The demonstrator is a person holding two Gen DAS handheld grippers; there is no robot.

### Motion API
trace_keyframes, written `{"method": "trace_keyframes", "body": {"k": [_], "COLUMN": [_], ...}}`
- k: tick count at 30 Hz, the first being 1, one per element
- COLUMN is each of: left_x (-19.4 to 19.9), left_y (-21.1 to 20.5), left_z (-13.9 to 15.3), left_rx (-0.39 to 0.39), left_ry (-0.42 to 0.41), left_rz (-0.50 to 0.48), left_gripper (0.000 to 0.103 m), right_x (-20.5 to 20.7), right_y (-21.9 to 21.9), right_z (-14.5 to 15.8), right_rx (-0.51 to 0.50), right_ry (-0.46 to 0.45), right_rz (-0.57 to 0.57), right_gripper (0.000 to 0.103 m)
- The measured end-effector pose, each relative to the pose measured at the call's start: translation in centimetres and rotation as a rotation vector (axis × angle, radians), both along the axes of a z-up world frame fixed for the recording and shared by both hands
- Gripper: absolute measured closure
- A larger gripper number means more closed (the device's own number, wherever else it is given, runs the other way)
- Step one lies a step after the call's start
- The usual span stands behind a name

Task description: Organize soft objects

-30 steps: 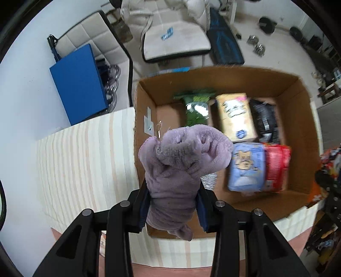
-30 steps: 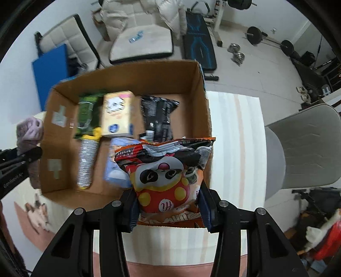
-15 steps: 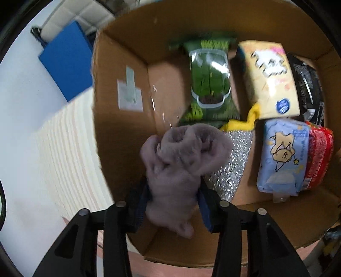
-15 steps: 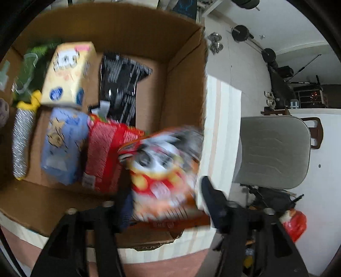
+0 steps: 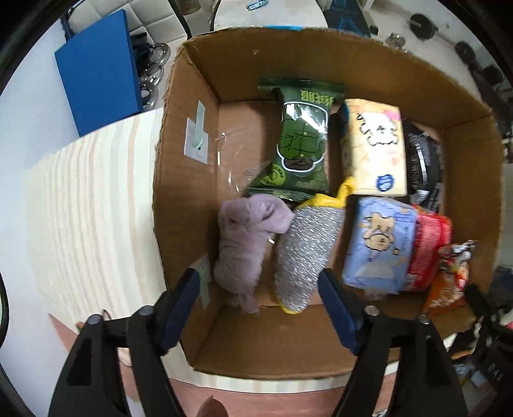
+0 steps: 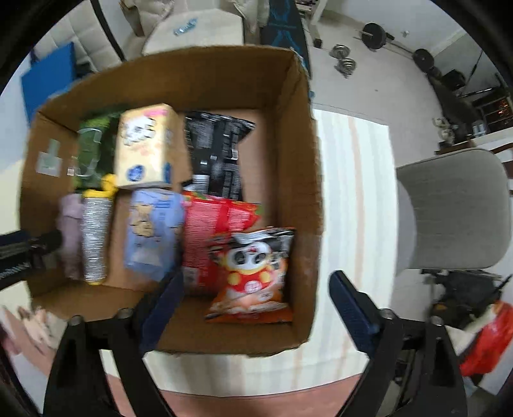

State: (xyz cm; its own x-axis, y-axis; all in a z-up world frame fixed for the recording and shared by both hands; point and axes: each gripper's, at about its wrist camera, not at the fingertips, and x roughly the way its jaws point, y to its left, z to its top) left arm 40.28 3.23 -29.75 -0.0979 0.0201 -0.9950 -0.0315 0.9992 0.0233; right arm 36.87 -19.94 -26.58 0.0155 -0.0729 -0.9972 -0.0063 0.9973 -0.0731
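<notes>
A cardboard box [image 5: 179, 179] stands open on a table [image 5: 96, 205] with a pale striped top, and everything here is placed by that box. Both grippers point down into it.

The left gripper [image 5: 256, 308] hangs over the box's near left corner, its jaws opening and gripping nothing; the lilac cloth [image 5: 247, 243] lies loose on the box floor between and beyond the blue pads, touching neither. Just right of the cloth lies a silver scrubber [image 5: 304, 253] with a yellow edge. Behind them a green packet [image 5: 301, 141] and a cream tissue pack [image 5: 375, 144] lie toward the box's far wall, with a black bag [image 6: 218, 150] at the far right. A blue pack [image 5: 378, 247] and a red bag [image 6: 218, 237] fill the middle.

The right gripper [image 6: 256, 298] is over the box's near right corner, jaws opening very wide and empty; the panda snack bag [image 6: 253, 276] sits free on the box floor against the right wall, leaning on the red bag.

Beyond the box's far wall the room shows a white cushioned seat [image 6: 192, 29], a blue board [image 5: 96, 70] at the left, and dumbbells [image 6: 344, 64] and weight plates [image 6: 375, 35] on a pale floor. Right of the box, past the table edge, stands a grey chair [image 6: 455, 211]; something red [image 6: 487, 346] lies below it
</notes>
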Motion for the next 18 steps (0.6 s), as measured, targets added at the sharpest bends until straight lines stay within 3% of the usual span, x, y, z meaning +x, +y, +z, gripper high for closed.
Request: {"method": "trace_keyframes", "body": {"k": [3, 9, 18], "left_x": [-1.1, -3.6, -5.9], "left_y": [0.4, 1.2, 1.3], "left_z": [0.5, 1.6, 2.4], "left_rx": [-0.056, -0.131, -0.103], "left_ry": [-0.014, -0.076, -0.174], "left_rz": [0.02, 0.053, 0.053], "left_gripper": [0.011, 0.007, 0.007], "right_x": [-0.5, -1.6, -3.2], "right_y": [0.4, 1.1, 1.6], "right_z": [0.8, 0.3, -0.3], "right_rx": [0.077, 0.189, 0.205], "right_ry": [-0.025, -0.027, -0.071], "right_rz": [-0.005, -0.021, -0.008], "right_gripper": [0.0, 0.0, 0.0]}}
